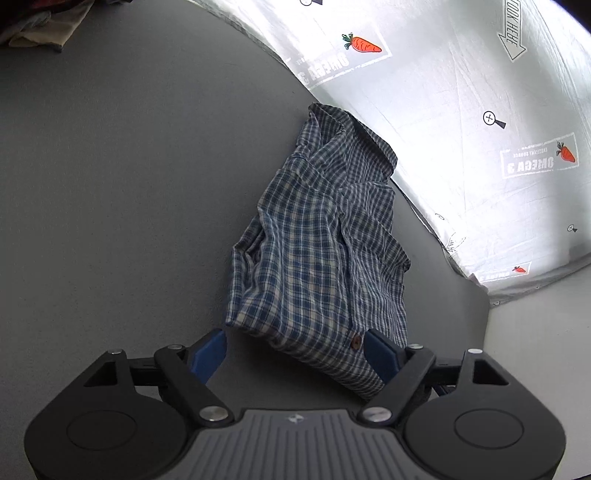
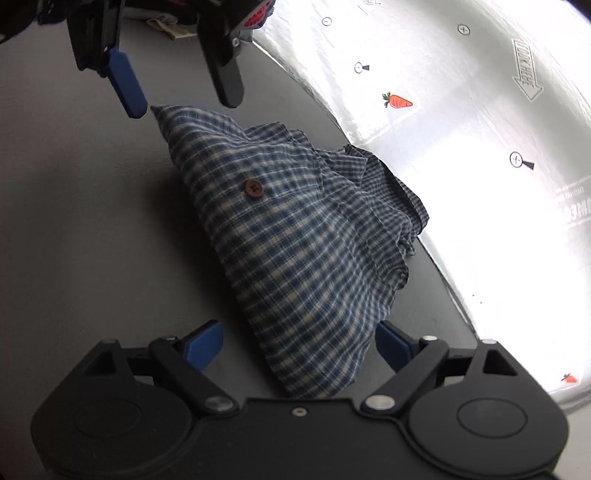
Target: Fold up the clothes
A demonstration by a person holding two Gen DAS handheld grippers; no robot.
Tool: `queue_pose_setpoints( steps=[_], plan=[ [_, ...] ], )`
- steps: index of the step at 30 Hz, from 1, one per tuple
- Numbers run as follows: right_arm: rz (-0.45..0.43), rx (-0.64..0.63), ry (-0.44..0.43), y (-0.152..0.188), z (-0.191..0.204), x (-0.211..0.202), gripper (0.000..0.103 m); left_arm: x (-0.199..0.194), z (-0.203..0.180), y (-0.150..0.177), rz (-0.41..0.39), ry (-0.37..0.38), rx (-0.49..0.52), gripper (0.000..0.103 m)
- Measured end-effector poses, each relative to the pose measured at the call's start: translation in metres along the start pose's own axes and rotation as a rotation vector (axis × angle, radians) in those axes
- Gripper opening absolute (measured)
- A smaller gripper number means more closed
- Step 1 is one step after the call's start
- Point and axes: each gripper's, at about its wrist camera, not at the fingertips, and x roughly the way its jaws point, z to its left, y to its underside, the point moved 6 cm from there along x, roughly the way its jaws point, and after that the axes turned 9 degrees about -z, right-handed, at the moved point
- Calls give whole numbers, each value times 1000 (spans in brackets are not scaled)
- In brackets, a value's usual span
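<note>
**Both grippers spread wide at the edges of a folded plaid shirt**

The left gripper (image 1: 295, 350) has its blue-tipped fingers spread wide apart, gripping nothing. The blue-and-white plaid shirt (image 1: 321, 240) lies bundled on the grey table (image 1: 110, 184) directly ahead of it, stretching away from the fingers. The shirt's near hem runs between the two fingers, and a brown button (image 1: 355, 342) sits just inside the right-hand finger. The cloth's near right corner reaches in close to that finger; whether it touches cannot be told. Beyond the shirt's far end and to the gripper's right lies a shiny white sheet (image 1: 461, 110) printed with orange carrots and grey lettering. Far ahead to the left, a pile of other clothes (image 1: 40, 26) rests at the table's edge.

The right gripper (image 2: 297, 345) is likewise released, its fingers wide apart, with the shirt (image 2: 303, 251) mounded just ahead and its near edge lying between them. A brown button (image 2: 253, 188) shows on the cloth further forward. Further ahead and up to the left, the left gripper (image 2: 177, 99) hangs above the shirt's far corner, fingers parted, close to the cloth but holding none of it.
</note>
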Motion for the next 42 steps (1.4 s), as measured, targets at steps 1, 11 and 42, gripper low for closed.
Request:
queue_pose_setpoints(
  steps=[1, 11, 42],
  plan=[
    [-11, -61, 31, 0, 6, 3, 90, -1, 1, 4, 10, 13, -21, 82],
    [-48, -170, 102, -13, 19, 18, 79, 23, 6, 13, 37, 19, -158, 82],
    [-32, -189, -73, -43, -2, 20, 17, 90, -1, -41, 39, 32, -233, 33]
  ],
)
